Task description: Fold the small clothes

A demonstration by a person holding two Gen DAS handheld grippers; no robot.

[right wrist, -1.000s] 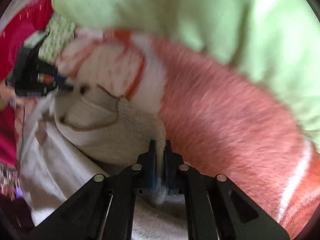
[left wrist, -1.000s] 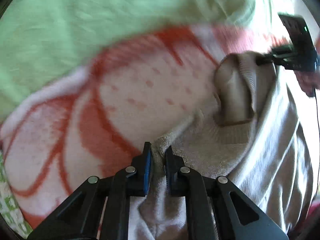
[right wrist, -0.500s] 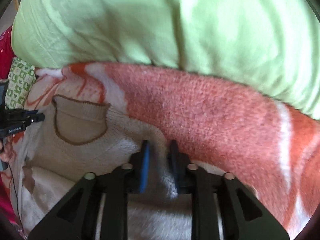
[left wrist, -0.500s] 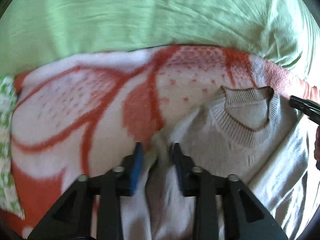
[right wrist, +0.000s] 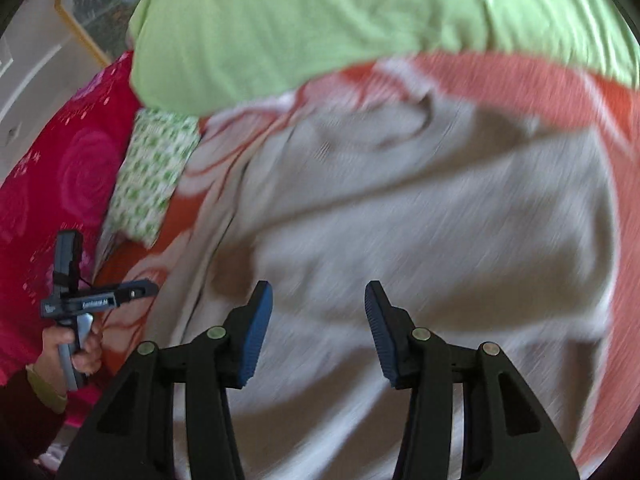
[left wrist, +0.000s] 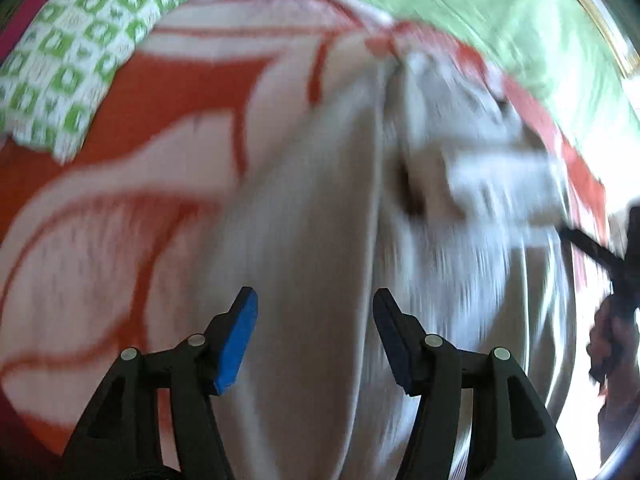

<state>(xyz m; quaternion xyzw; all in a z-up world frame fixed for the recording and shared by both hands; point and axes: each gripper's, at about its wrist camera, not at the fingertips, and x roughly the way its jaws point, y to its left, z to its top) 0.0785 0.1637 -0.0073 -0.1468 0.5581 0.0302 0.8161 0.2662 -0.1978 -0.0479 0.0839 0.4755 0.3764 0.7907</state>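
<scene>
Beige sweater [left wrist: 304, 264] motion-blurred; neckline [right wrist: 404, 128] barely legible.

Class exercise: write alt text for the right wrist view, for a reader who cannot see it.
The right gripper, jaws opening with nothing between the pads, hangs over a beige sweater spread on an orange-and-white blanket. A green pillow lies behind; at far left a hand holds the left gripper.

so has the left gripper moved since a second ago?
Yes. The left gripper has let go of the beige sweater and drawn back from the green pillow; its jaws are opening, pressing on nothing.
</scene>
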